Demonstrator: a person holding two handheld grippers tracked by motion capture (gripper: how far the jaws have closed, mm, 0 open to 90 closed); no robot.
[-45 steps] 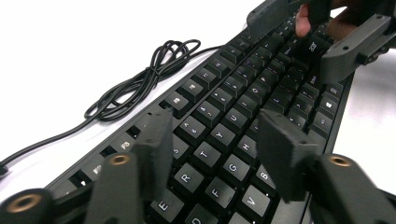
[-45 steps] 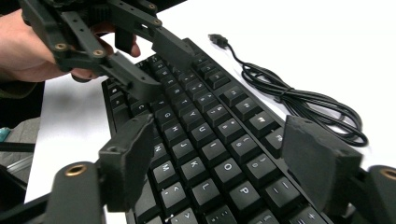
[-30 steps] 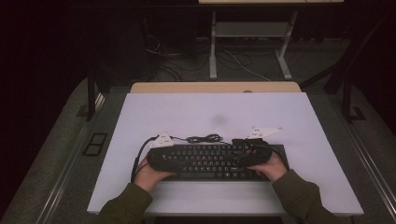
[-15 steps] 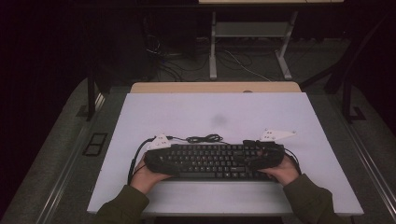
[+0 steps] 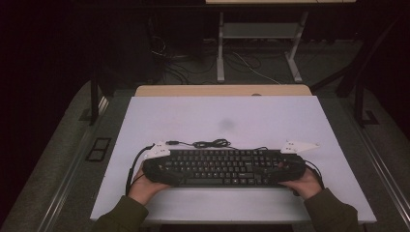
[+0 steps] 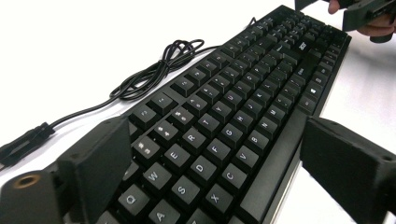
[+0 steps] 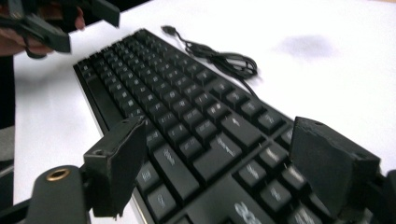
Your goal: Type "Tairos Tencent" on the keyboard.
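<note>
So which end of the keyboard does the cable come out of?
The keyboard's left end, by the left gripper: the cable lies bundled behind it.

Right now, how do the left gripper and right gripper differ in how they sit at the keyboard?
The left gripper straddles the keyboard's Q-and-A end; the right gripper straddles the opposite end, by the logo. The left gripper's jaws have just been opening; the right gripper's stand wide. Shared: both open, keyboard between the jaws, unpressed.
</note>
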